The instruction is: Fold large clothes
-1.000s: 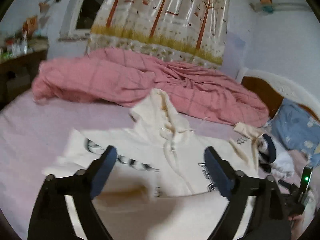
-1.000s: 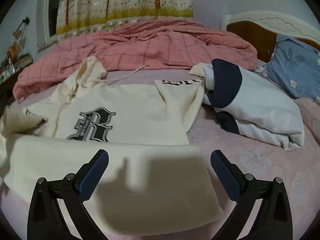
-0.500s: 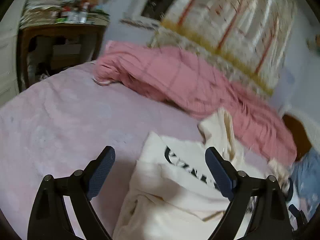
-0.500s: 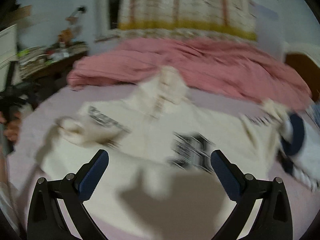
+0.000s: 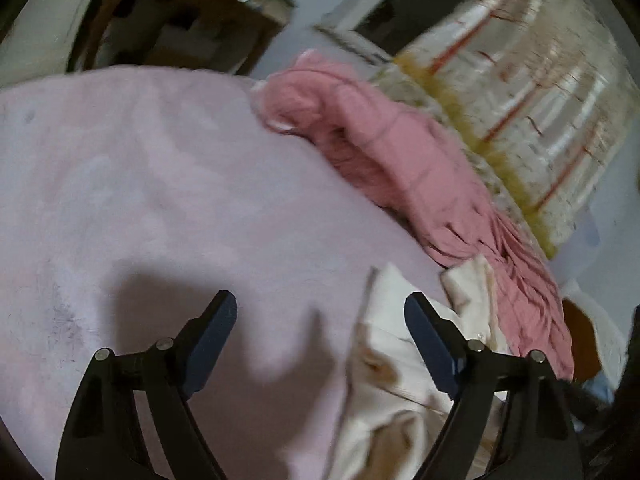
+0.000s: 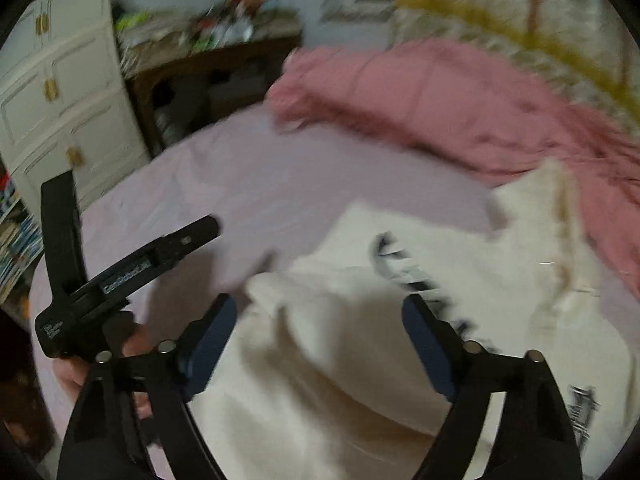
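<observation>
Your left hand-held gripper (image 5: 320,340) has just been narrowing, jaws apart over bare bed (image 5: 140,200); hoodie (image 5: 392,380) lies at its right finger. Right hand-held gripper (image 6: 320,340), also narrowing, gapes empty above the hoodie (image 6: 340,360).

**Left wrist view: tool over the bed sheet, hoodie at lower right**

The left tool (image 5: 320,340), black-framed with dark blue padded fingers (image 5: 212,340), points down at the pale pink bed sheet (image 5: 140,180). Its jaws stand wide apart and have just been closing slightly; only bare sheet and the tool's shadow lie between them. The cream fabric hoodie (image 5: 396,392) lies crumpled at lower right, partly behind the right-hand finger, its edge beside the gap. A rumpled pink checked quilt (image 5: 400,152) runs diagonally beyond it, touching the hoodie's far end. Behind the quilt hangs a glossy curtain with a red tree print (image 5: 532,92). A dark wooden cluttered table (image 5: 180,28) stands at upper left. The picture is motion-blurred.
</observation>
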`<state>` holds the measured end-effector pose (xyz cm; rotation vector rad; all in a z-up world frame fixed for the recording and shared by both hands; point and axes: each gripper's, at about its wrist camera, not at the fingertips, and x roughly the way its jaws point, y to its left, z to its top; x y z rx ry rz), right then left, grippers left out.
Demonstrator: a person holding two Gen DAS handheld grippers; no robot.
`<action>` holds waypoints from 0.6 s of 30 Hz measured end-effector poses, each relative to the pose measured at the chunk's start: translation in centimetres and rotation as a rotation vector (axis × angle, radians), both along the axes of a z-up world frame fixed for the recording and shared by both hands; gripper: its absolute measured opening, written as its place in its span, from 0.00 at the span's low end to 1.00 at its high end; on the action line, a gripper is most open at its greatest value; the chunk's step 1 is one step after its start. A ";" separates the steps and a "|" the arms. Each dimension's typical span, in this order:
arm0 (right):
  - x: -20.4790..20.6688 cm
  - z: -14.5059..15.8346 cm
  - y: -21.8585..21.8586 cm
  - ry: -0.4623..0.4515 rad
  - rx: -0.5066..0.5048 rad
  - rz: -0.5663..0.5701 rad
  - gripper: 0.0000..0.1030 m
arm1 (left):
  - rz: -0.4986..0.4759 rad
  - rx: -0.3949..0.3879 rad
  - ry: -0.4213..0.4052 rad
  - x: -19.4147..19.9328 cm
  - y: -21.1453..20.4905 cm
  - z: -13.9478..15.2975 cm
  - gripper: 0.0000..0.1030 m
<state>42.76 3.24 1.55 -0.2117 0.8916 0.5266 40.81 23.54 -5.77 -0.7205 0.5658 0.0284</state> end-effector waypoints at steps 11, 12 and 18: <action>4.0 -4.8 0.9 0.065 -0.050 -0.132 0.17 | 0.027 0.023 -0.055 -1.3 0.7 1.3 0.82; 3.7 -3.9 -0.3 0.025 -0.056 -0.155 0.15 | 0.019 0.041 -0.059 -1.4 0.4 1.7 0.82; 0.3 1.1 -9.9 -0.205 -0.084 -0.279 0.11 | -0.095 0.109 -0.098 -1.5 -3.3 3.7 0.82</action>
